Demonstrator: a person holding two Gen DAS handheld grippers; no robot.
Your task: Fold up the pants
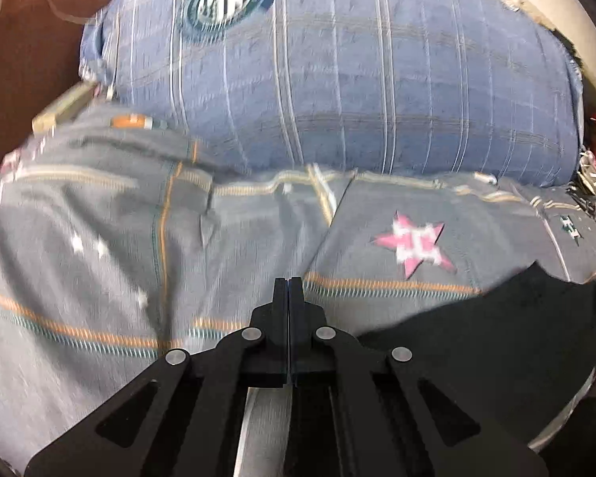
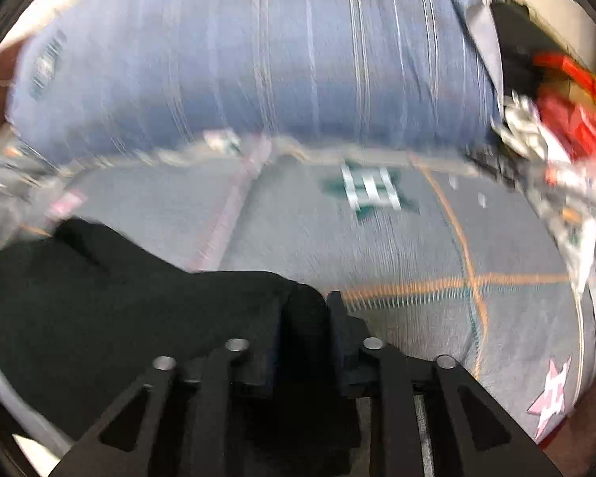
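Black pants (image 2: 111,310) lie in a dark heap on a grey bedsheet (image 1: 99,246) printed with orange lines and a pink star (image 1: 415,244), just in front of a blue checked pillow (image 1: 337,79) that fills the back of both views. The right gripper (image 2: 304,314) stands over the near right edge of the garment with its jaws partly apart and black cloth between them; motion blur and the dark fabric make it impossible to say from the right wrist view whether the pads press on the cloth or merely straddle it. The left gripper (image 1: 287,290) hovers over bare sheet with its fingers (image 1: 280,298) pressed flat together and nothing between them, the pants showing only as a dark ragged shape at the lower right of its view, near but apart from it. Judged from these pictures, the garment looks gathered into a compact shape rather than spread full length, so some folding appears done, though no crease or leg can be made out; whether another fold or a final smoothing is left cannot be told. A red item (image 2: 576,119) and crumpled clutter sit at the far right edge of the bed
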